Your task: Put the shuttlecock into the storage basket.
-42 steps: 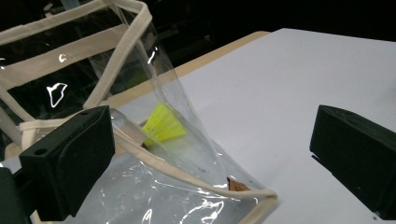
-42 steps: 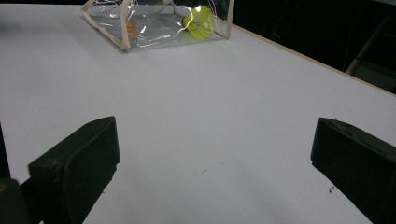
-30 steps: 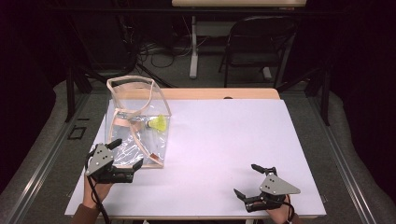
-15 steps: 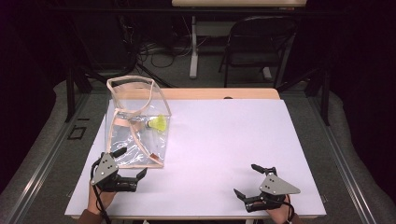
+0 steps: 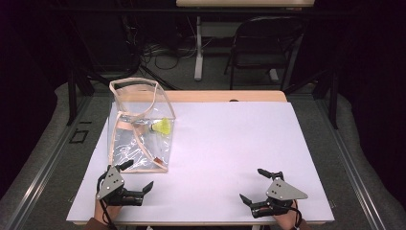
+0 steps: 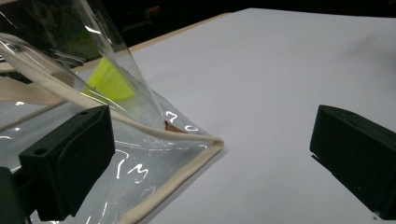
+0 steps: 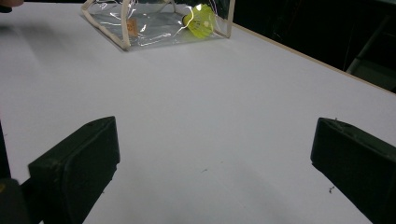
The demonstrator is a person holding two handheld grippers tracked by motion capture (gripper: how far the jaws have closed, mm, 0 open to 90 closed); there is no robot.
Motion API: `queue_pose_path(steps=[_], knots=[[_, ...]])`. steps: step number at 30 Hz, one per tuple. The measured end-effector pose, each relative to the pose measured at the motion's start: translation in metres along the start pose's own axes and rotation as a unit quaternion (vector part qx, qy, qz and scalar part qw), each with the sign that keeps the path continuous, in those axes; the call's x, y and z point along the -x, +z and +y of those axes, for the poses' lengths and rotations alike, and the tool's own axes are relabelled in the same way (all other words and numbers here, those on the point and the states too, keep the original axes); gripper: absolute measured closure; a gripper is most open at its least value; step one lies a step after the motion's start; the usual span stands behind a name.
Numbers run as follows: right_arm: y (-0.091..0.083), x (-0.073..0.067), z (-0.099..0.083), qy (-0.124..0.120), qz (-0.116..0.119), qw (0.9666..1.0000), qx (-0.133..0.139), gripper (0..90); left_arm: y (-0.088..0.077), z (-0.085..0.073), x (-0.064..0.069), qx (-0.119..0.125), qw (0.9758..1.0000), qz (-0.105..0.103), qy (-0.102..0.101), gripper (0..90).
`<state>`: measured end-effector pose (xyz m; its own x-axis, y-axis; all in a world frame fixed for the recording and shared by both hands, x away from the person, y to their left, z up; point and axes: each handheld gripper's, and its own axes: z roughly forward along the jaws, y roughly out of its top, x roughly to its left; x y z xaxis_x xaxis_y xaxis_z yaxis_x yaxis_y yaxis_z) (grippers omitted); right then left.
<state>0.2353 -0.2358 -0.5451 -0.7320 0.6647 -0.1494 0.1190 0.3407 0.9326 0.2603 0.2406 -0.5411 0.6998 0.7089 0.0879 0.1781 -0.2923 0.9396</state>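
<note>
My left hand-held gripper [image 5: 133, 178] sits at the near left edge of the worktop [image 5: 249, 143], jaws apart and holding nothing, one jaw over the near corner of the clear bag [image 5: 139, 139]. My right hand-held gripper [image 5: 256, 188] rests near the front right, jaws also apart and empty, well apart from the bag. Farther back, inside the bag, I see a yellow shuttlecock [image 5: 163, 127] lying against its right wall.

Your left gripper [image 5: 135, 178] and right gripper [image 5: 255, 186] have blocky black jaws, each topped by a grey three-cornered plate.
</note>
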Motion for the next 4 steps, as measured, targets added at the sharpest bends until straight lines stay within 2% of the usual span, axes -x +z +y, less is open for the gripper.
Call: queue_pose_path(steps=[4], knots=[[0.0001, 0.0004, -0.0002, -0.001, 0.000, 1.0000, 0.000, 0.7, 0.0023, -0.0006, -0.0001, -0.004, 1.0000, -0.002, 0.004, 0.0]])
